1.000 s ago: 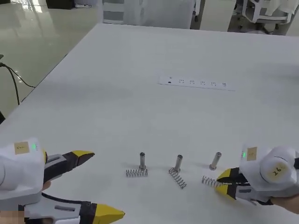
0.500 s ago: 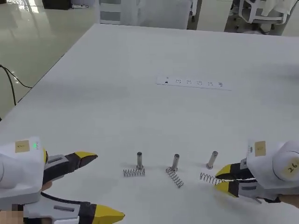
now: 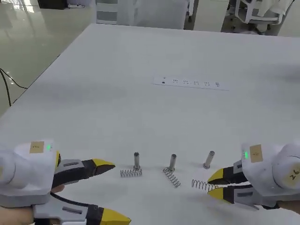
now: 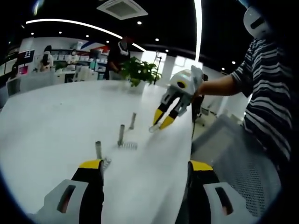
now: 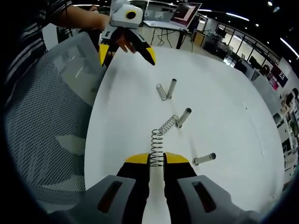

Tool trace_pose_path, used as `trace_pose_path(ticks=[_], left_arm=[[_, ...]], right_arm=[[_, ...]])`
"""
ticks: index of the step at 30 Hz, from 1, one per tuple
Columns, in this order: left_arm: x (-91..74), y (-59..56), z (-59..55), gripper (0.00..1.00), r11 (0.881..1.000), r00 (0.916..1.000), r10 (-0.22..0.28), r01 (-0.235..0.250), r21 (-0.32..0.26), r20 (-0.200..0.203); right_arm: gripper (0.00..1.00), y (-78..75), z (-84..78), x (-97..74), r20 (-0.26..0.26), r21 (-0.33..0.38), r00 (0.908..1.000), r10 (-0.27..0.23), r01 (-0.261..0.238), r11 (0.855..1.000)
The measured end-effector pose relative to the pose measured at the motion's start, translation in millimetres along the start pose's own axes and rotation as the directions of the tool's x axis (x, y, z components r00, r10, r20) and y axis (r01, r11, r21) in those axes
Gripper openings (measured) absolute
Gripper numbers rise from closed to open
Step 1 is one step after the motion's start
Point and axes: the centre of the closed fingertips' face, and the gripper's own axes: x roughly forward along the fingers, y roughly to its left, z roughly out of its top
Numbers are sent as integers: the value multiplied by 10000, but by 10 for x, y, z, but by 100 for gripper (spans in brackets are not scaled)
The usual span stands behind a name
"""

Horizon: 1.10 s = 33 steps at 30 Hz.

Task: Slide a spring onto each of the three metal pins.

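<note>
- Progress is sitting at zero: left pin, middle pin and right pin are standing bare on the surface.
- Left spring and middle spring are lying at six o'clock of their pins.
- Right tool is clamping the third spring by its end, at six o'clock of right pin.
- Left tool is gaping, empty.

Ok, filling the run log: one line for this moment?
right gripper: shut on spring | left gripper: open | pins: all three bare
</note>
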Motion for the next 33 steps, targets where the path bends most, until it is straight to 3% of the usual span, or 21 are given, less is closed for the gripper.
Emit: trace_pose_path(ticks=[5,9,19,29,33], left_arm=[[134,-45,82,64,9988,9989,-447,444,212,114],[266,-83,70,61,9963,9971,-741,748,425,-181],[556,-199,163,47,9849,9903,-1375,1387,1032,-186],[748,-274,220,34,9765,9854,-1704,1687,1339,6],[819,-289,179,30,9735,9841,-1766,1773,1445,-172]], right_arm=[[8,68,46,-1,-75,-223,9998,173,-175,9996],[8,98,82,-3,-71,-369,9997,235,-237,9990],[8,173,199,-2,228,-400,9990,378,-369,9985],[8,208,295,-1,408,-603,9978,524,-498,9969],[8,236,355,-11,530,-711,9966,625,-587,9957]])
